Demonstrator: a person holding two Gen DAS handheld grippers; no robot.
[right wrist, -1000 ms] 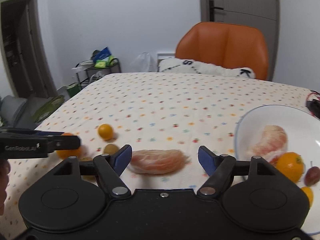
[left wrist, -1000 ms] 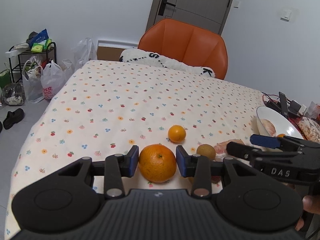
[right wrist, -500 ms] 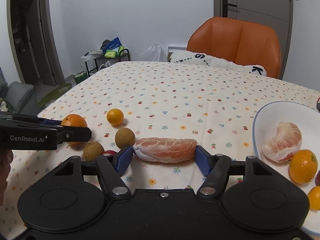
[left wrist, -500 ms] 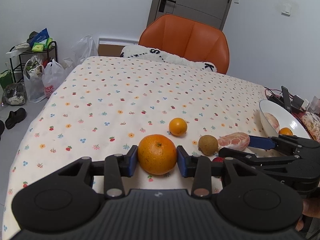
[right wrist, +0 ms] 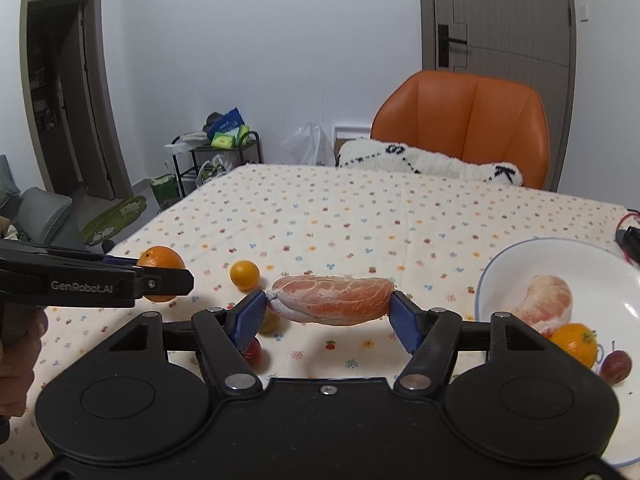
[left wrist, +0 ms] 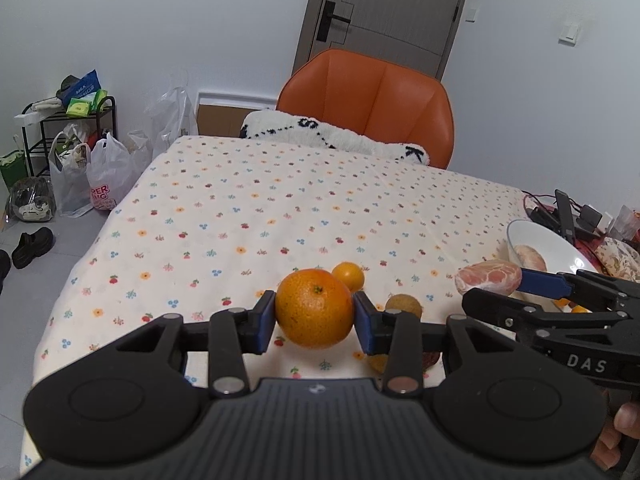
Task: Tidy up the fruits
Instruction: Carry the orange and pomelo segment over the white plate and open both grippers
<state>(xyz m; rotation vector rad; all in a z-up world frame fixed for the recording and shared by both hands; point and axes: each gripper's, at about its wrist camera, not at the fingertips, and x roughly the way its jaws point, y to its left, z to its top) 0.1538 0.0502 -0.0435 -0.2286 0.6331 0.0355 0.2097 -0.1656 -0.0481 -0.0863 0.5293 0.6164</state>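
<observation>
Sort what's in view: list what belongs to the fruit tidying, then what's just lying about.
Job: big orange in left tool; peeled segment in right tool; small orange; brown fruit; bowl.
Lying about: chair, plastic bags, shoe.

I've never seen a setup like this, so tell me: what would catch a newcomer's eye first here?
Probably the two black handheld grippers, each pinching fruit above the flowered tablecloth: the left gripper holds a big orange, the right gripper a peeled pink citrus segment. To the right sits a white bowl already holding fruit, and an orange chair stands behind the table.
</observation>
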